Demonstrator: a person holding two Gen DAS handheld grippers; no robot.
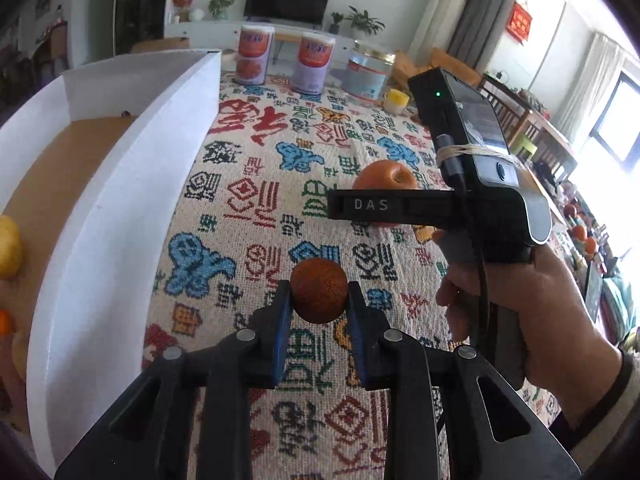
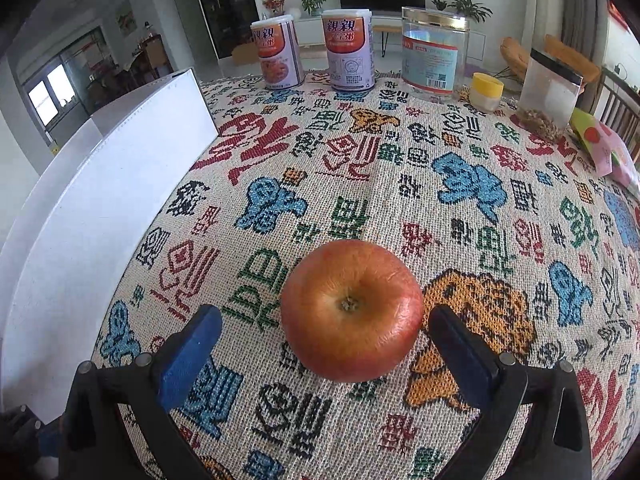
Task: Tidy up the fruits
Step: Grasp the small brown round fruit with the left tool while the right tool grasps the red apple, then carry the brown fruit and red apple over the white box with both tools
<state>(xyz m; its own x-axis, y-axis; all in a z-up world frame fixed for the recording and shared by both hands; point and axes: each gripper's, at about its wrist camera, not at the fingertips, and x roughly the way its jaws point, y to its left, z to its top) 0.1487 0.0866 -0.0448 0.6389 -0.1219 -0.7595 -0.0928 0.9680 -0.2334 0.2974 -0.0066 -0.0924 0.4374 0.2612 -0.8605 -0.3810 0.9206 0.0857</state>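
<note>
The left gripper [image 1: 319,300] is clamped on a small round rust-brown fruit with a rough, dimpled skin [image 1: 319,295], its blue-padded jaws pressed against either flank and the fruit carried clear above the cream woven tablecloth patterned with red, blue and green characters [image 1: 248,184]. The relation that matters for this hand is sideways: the tall white-walled cardboard box with a brown floor [image 1: 120,184] stands immediately to the left of the gripper, its near wall rising between the fruit and the floor inside, so the fruit probably has to go up and over that wall. A pale yellow fruit [image 1: 9,246] already lies in the box at the picture's left edge; an orange sliver below it is too cropped to identify. The left gripper points steeply down and forward. The right gripper [image 2: 320,344] is spread wide and holds nothing: the large red-orange apple [image 2: 351,312] sits upright on the cloth, stem hollow up, directly between the open jaws, the right-hand pad nearly against its skin and the left-hand pad [image 2: 188,354] standing clearly apart. In the left wrist view the person's right hand [image 1: 532,308] grips the handle with the tool angled down over the apple, which is round enough that no grasp axis is favoured.
</note>
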